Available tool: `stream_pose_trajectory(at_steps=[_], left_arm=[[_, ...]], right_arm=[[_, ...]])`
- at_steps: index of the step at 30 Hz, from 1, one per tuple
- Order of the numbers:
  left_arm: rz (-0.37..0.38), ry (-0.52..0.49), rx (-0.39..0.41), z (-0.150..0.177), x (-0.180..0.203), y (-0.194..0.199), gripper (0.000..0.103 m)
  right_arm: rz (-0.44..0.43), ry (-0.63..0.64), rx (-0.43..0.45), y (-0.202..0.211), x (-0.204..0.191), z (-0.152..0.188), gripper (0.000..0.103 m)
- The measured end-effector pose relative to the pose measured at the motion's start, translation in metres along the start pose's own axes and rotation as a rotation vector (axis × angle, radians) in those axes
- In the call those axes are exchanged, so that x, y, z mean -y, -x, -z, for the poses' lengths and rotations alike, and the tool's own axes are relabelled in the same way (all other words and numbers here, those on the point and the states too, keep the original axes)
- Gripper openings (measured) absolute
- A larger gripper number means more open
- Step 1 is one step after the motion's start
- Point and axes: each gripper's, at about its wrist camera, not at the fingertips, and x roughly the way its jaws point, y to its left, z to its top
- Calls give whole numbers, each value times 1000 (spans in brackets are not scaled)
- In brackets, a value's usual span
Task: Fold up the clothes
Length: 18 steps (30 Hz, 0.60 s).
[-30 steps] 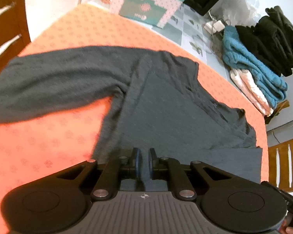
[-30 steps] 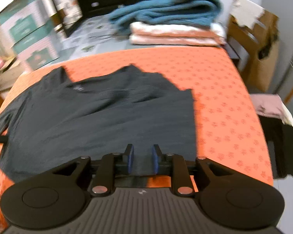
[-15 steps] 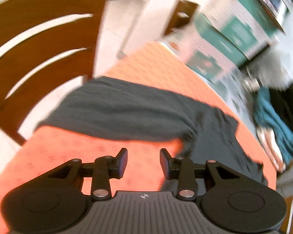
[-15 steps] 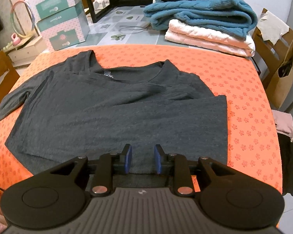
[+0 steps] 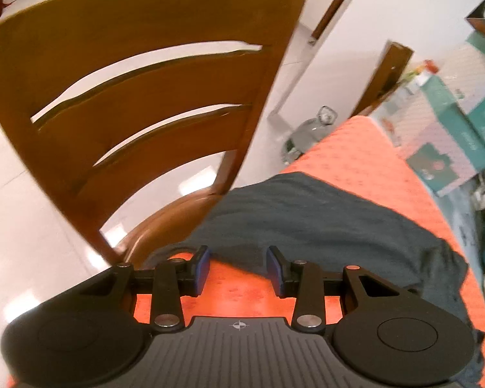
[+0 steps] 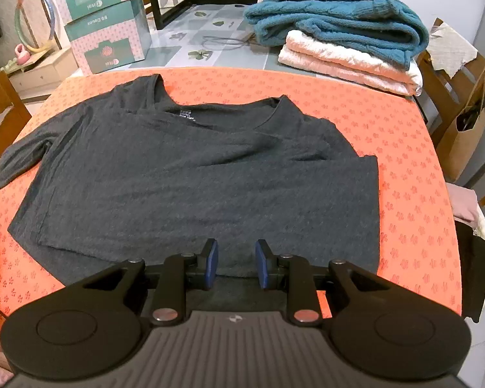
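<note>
swung off the shirt body, the left gripper (image 5: 237,270), fingers just opened and empty, faces the outstretched sleeve (image 5: 307,226) running toward the frame's right, while the right gripper (image 6: 235,263) hovers part-open over the hem.

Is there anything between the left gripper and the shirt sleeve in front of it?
Nothing visible: the left gripper is open just above the sleeve, with only bare orange cloth below.

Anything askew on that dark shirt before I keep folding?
Yes: the dark shirt is lopsided. Its right side is already folded in, while the left sleeve still sticks out to the table's edge by the wooden chair.
</note>
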Motion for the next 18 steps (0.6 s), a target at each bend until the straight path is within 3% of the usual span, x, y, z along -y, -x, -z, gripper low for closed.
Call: stream_pose_trajectory(at_steps=[7,8,9,12,18], left_arm=[[-26,3,13,-3,-6,-10,38],[-26,-3,19,-3,-6,-10,32],[-23,-11,27,-3,-6,-10,17],[-18,-7,43,-4,-6,-11,8],[30,-21,110,-9,7,2,6]], right_arm=[[2,15,-2,3,-10,-1,32],[3,17,-1,4,-11,-1,32],[4,20,1,4,-12,-2,32],[7,25,5,5,-15,-3,32],[16,9,8,8,-12,0,32]])
